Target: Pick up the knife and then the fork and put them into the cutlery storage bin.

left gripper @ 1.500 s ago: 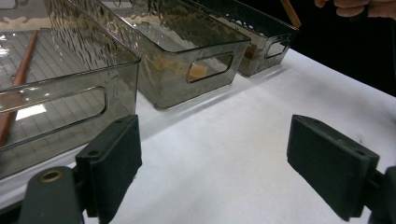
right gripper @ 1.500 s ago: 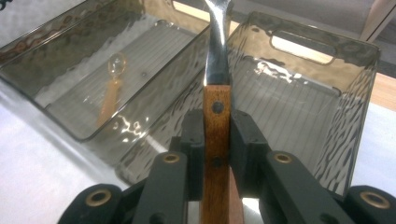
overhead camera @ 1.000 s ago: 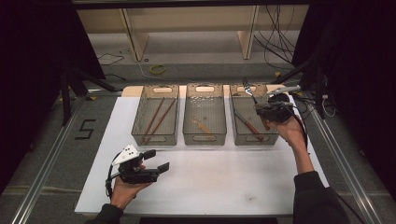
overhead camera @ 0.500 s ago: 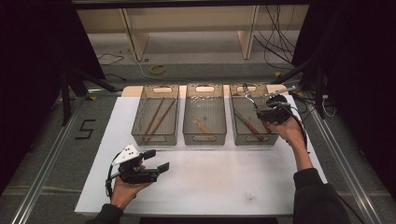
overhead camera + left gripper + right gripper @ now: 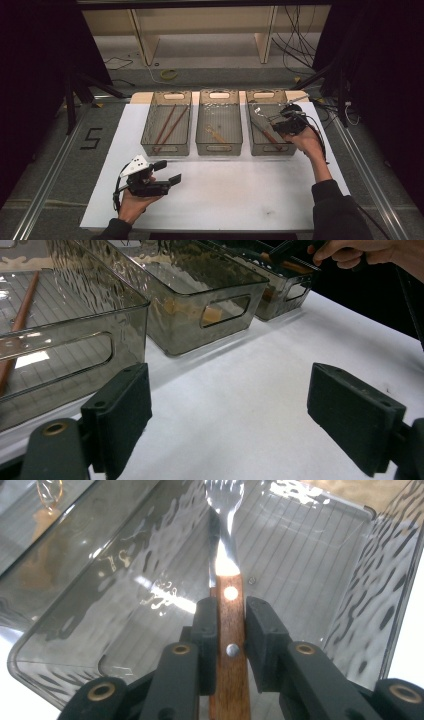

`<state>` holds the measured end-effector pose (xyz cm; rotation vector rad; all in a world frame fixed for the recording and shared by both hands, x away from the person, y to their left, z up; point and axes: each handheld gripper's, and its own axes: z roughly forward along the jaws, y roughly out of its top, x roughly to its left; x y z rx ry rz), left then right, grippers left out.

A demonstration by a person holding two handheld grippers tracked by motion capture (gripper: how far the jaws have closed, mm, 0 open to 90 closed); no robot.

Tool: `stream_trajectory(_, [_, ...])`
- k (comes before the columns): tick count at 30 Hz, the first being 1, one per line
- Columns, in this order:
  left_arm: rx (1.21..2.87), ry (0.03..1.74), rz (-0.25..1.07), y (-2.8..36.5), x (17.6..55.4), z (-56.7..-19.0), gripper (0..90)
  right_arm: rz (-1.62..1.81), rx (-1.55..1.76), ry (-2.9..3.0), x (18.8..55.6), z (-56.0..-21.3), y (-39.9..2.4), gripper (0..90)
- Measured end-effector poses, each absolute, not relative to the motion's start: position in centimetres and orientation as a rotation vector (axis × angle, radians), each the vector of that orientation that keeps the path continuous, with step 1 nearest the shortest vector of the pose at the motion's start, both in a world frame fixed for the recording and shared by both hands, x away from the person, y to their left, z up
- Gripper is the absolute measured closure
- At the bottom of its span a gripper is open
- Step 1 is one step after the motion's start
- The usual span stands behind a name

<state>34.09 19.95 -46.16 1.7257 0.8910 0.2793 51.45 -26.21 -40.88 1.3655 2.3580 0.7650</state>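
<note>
Right gripper view looks straight down the fork (image 5: 227, 570): its wooden handle, set with two metal rivets, is pinched between the black pads (image 5: 206, 640) of the right gripper (image 5: 231, 630), and the shiny steel neck and tines point away over the ribbed floor of the right-hand bin (image 5: 320, 545). In the high view the right gripper (image 5: 286, 122) hangs over that same smoky plastic bin (image 5: 260, 145), the rightmost of three on the white surface (image 5: 240, 190), where a wood-handled utensil (image 5: 267, 132) already lies.

By its look the fork is a light, stiff thing. The wood gives the pads a better bite than the polished steel would, so the handle near the rivets is the sensible place to grip; the neck is narrow and slick and would likely twist. Held this far back, the tines' weight may tip the fork a little, though it should take a short drop into the bin without harm.

The left gripper (image 5: 162, 181) rests low over the surface near the front edge, jaws spread wide with nothing between them.
</note>
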Motion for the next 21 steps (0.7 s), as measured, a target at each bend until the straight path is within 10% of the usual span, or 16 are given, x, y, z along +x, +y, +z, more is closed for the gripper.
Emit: stream_trajectory(21, [1.727,0.890,0.276,19.9,34.1,-46.2,16.9,0.937,1.309,2.365,49.1,-38.6,-25.7,43.7])
